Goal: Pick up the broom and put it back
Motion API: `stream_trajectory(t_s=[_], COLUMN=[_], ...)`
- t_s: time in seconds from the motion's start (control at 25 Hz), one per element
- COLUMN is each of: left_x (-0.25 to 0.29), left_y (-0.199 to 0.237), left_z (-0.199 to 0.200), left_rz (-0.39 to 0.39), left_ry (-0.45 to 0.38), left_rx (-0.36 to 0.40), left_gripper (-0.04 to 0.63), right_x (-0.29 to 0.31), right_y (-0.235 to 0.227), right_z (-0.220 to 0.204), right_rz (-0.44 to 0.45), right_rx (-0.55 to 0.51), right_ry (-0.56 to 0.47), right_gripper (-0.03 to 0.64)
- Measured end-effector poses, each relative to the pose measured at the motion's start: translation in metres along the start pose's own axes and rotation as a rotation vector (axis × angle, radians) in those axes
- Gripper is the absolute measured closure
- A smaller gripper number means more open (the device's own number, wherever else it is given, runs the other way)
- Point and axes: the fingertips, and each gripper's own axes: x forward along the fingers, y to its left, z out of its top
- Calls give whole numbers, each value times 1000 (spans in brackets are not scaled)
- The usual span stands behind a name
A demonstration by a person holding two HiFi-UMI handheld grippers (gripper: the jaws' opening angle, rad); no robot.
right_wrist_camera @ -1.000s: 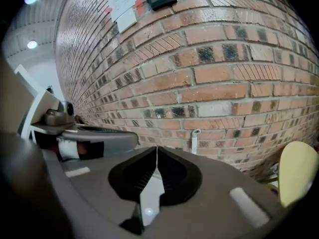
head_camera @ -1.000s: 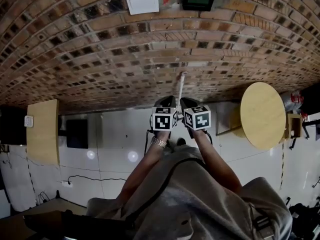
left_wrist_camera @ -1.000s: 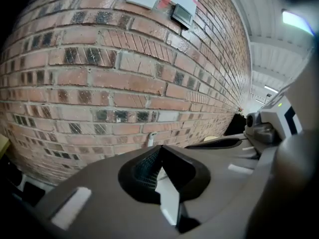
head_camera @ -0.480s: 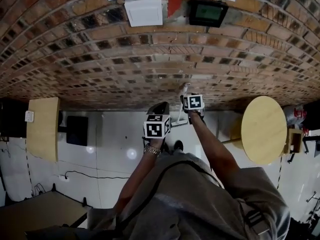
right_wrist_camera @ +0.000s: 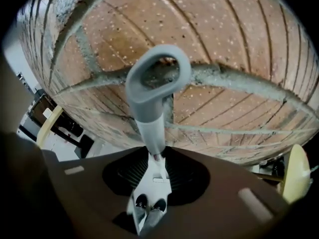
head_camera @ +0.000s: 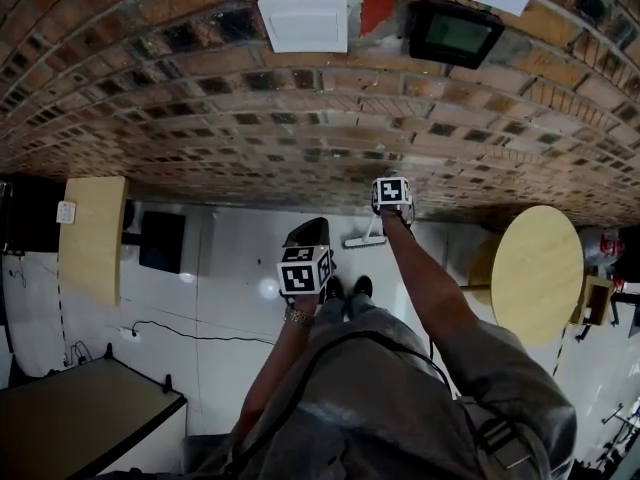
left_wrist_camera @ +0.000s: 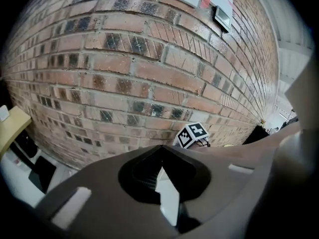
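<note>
The broom leans against the brick wall [head_camera: 250,128], its pale head [head_camera: 365,240] on the white floor. Its grey handle ends in a loop [right_wrist_camera: 157,81] that rises in front of the bricks in the right gripper view. My right gripper [head_camera: 390,196] is at the wall on the handle. The shaft runs between its jaws [right_wrist_camera: 155,158], which are closing but do not visibly press on it. My left gripper [head_camera: 305,266] hangs apart over the floor, nearer my body. Its jaws [left_wrist_camera: 162,171] stand slightly open with nothing between them; the right gripper's marker cube [left_wrist_camera: 192,134] shows beyond.
A round wooden table [head_camera: 535,273] stands at the right. At the left are a wooden panel [head_camera: 92,236] and a black box [head_camera: 160,240]. A cable [head_camera: 170,333] lies on the floor. A dark tabletop [head_camera: 80,418] fills the lower left corner. My shoes [head_camera: 345,288] are behind the broom head.
The two grippers were side by side at the handle. The right one has slid along the handle towards the wall; the left has drawn back towards my body, away from the broom.
</note>
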Motion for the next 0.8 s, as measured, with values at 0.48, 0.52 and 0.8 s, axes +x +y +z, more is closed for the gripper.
stream_trajectory(t_s=[0.48, 0.52, 0.8], left_x=[23, 26, 34], left_y=[-20, -24, -52], left_z=[34, 38, 51], left_rz=[-44, -50, -88], left_ry=[-48, -55, -80], left_rx=[93, 99, 135], left_gripper=[591, 591, 591], right_x=[-131, -148, -227], right_y=[39, 40, 45], right_z=[-37, -31, 15], right_rz=[155, 157, 165], right_rx=[-199, -193, -134], right_ry=[-192, -214, -299], right_gripper=[524, 524, 520])
